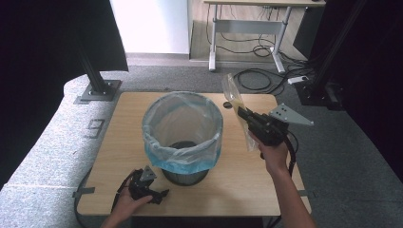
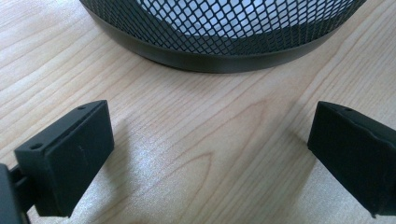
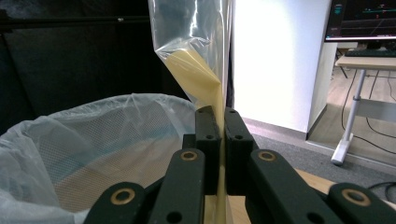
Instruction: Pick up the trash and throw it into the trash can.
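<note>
A black mesh bin (image 1: 184, 171) lined with a pale blue bag (image 1: 183, 126) stands in the middle of the wooden table (image 1: 237, 185). My right gripper (image 1: 243, 114) is raised to the right of the bin's rim, shut on a clear plastic packet (image 1: 234, 97) with a yellowish inside. In the right gripper view the packet (image 3: 196, 42) rises from between the closed jaws, with the bag's rim (image 3: 93, 116) to the left. My left gripper (image 1: 159, 195) rests low at the table's front left, open, facing the bin's base (image 2: 219, 60). Nothing lies between its fingers (image 2: 70, 158).
A small dark disc (image 1: 227, 105) lies on the table behind the bin. Beyond the table are grey floor, cables (image 1: 259, 78), a desk frame (image 1: 247, 28) and black stands at both sides (image 1: 97, 80).
</note>
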Demonstrator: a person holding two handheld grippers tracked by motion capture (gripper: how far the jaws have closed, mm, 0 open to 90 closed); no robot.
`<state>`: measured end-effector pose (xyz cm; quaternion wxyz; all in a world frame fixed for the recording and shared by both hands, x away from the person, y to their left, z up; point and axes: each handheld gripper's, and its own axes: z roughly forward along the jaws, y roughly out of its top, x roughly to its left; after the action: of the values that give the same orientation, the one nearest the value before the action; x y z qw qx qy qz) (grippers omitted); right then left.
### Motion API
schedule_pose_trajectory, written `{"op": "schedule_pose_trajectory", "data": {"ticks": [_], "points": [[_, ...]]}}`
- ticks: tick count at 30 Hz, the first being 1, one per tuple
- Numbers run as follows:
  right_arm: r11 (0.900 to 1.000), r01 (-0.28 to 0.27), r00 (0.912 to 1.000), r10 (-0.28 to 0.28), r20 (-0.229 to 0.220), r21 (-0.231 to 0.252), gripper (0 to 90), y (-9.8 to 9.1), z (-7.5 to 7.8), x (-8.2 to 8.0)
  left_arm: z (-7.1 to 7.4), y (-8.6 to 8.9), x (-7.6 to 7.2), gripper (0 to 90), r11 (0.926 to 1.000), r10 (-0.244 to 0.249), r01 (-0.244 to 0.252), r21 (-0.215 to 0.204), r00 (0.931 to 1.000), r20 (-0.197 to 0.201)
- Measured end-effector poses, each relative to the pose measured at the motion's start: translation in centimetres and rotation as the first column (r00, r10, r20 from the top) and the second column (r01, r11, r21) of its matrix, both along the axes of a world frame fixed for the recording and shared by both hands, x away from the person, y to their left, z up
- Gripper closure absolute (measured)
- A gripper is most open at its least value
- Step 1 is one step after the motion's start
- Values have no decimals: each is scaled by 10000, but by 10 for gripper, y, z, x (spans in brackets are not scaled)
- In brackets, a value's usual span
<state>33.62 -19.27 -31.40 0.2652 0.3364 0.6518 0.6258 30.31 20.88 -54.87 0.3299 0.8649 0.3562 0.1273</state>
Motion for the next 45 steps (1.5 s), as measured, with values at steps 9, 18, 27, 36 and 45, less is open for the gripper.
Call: {"op": "schedule_pose_trajectory", "data": {"ticks": [9, 18, 27, 36, 45], "points": [[9998, -221, 9997, 221, 112, 1, 868, 16, 12, 5, 0, 0, 0, 1, 10000, -1, 1, 4, 10000, 6], [9993, -356, 9993, 354, 113, 106, 869, 30, 17, 13, 0, 0, 0, 1, 10000, -1, 1, 5, 10000, 8], [9991, -414, 9991, 414, 118, 0, 868, 39, 23, 17, 0, 0, 0, 1, 10000, -28, 28, 48, 10000, 4], [9991, -434, 9990, 435, 107, -30, 868, 44, 27, 21, 0, 0, 0, 1, 10000, -27, 27, 48, 10000, 4], [9989, -471, 9988, 471, 111, 4, 868, 49, 30, 24, 0, 0, 0, 1, 10000, -28, 28, 47, 10000, 1]]}}
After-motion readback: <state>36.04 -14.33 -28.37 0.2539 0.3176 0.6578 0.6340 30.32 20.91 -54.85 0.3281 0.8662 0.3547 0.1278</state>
